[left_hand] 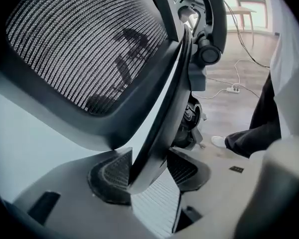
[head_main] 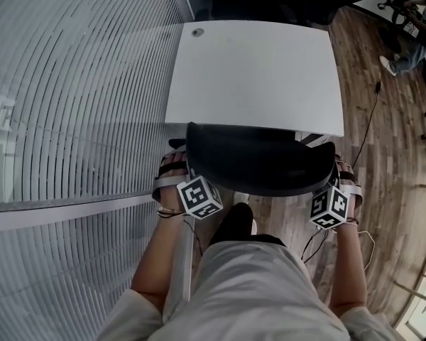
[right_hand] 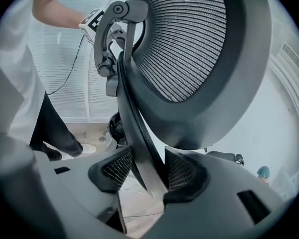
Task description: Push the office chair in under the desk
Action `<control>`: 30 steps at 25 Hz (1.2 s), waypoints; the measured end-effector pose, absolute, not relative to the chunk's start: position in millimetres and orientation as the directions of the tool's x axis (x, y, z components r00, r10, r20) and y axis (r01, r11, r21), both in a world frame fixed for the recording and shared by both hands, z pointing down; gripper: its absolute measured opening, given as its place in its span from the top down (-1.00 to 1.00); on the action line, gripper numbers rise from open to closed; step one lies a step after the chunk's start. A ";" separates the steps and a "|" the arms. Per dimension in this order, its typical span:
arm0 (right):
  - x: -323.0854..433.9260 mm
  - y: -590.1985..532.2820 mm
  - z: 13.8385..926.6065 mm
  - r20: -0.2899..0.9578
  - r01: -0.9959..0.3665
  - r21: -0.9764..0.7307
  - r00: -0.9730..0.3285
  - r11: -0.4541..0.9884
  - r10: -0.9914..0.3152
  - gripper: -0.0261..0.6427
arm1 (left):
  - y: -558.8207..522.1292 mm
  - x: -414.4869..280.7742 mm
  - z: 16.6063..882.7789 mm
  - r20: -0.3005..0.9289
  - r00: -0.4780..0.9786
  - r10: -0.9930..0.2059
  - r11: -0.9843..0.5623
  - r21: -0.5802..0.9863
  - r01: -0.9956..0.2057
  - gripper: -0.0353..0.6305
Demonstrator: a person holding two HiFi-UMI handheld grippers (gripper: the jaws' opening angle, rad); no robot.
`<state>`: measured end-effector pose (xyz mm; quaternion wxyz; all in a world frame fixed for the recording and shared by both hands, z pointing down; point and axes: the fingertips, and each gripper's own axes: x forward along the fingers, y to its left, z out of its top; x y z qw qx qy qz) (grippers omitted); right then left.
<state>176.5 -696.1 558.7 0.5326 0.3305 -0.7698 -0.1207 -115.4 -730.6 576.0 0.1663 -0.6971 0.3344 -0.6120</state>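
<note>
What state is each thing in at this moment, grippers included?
desk: upright, top bare apart from a grommet.
office chair: upright, backrest at the desk's front edge.
left gripper: shut on the office chair's backrest rim.
right gripper: shut on the backrest rim's other side.

A slatted blind (head_main: 71,84) fills the head view from 7 to 11 o'clock. Wood floor (head_main: 383,141) lies at 3 o'clock, with a thin black cable (head_main: 369,119) running over it. At 1 o'clock stands another person (head_main: 412,48) in jeans and a white shoe (head_main: 388,64). In the left gripper view a white power strip (left_hand: 232,89) lies on the floor at 2 o'clock, and a wooden table (left_hand: 246,11) stands at 1 o'clock.
</note>
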 end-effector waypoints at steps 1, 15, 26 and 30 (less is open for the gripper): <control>177.1 -700.6 558.4 0.741 -0.382 0.537 -0.212 0.752 -0.637 0.28 | -735.0 -115.0 575.8 0.742 0.028 -0.670 -0.722 -0.641 -0.261 0.23; 182.5 -742.9 558.8 0.747 -0.398 0.530 -0.198 0.749 -0.634 0.28 | -778.0 -109.2 576.3 0.750 0.041 -0.660 -0.734 -0.633 -0.248 0.23; 186.8 -751.5 560.2 0.762 -0.397 0.513 -0.198 0.761 -0.617 0.27 | -781.3 -105.9 581.0 0.761 0.056 -0.646 -0.748 -0.618 -0.244 0.23; 188.1 -753.8 559.3 0.760 -0.396 0.521 -0.189 0.756 -0.622 0.26 | -784.3 -103.4 576.0 0.757 0.062 -0.650 -0.745 -0.620 -0.247 0.23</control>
